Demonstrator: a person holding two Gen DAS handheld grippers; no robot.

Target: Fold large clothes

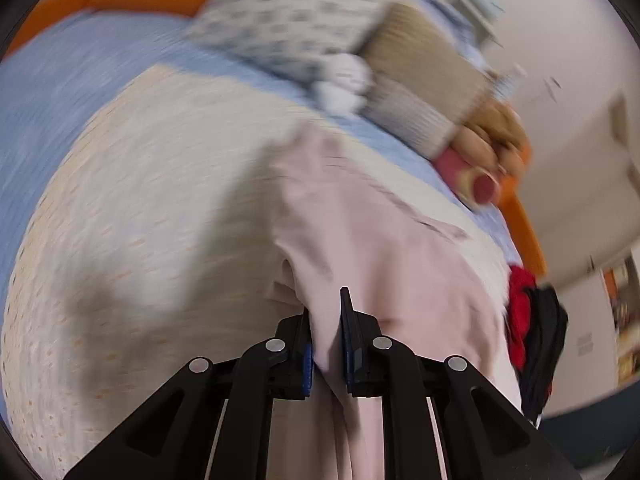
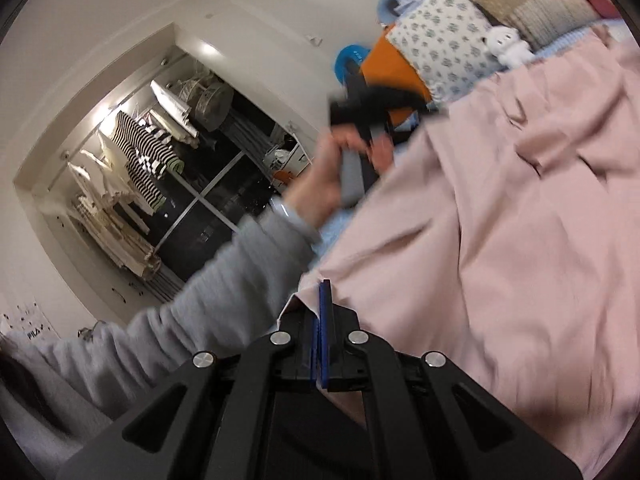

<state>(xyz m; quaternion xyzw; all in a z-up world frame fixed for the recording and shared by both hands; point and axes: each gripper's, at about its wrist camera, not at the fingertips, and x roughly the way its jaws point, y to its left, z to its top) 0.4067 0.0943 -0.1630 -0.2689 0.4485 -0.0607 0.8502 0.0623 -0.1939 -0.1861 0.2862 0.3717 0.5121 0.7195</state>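
Observation:
A large pale pink garment (image 1: 376, 240) hangs from my left gripper (image 1: 326, 312), whose jaws are shut on a bunched fold of it above a cream dotted bedspread (image 1: 152, 200). In the right wrist view the same pink garment (image 2: 520, 220) spreads wide to the right, and my right gripper (image 2: 322, 300) is shut on its near edge. The person's left hand with the other gripper (image 2: 360, 120) shows behind the cloth's upper edge in that view.
A floral pillow (image 1: 288, 16), a beige knitted cushion (image 1: 424, 92) and a small white plush toy (image 1: 344, 80) lie at the bed's head on a blue sheet (image 1: 72, 80). A red and black item (image 1: 532, 328) lies at the bed's right edge. An open wardrobe (image 2: 152, 168) stands behind.

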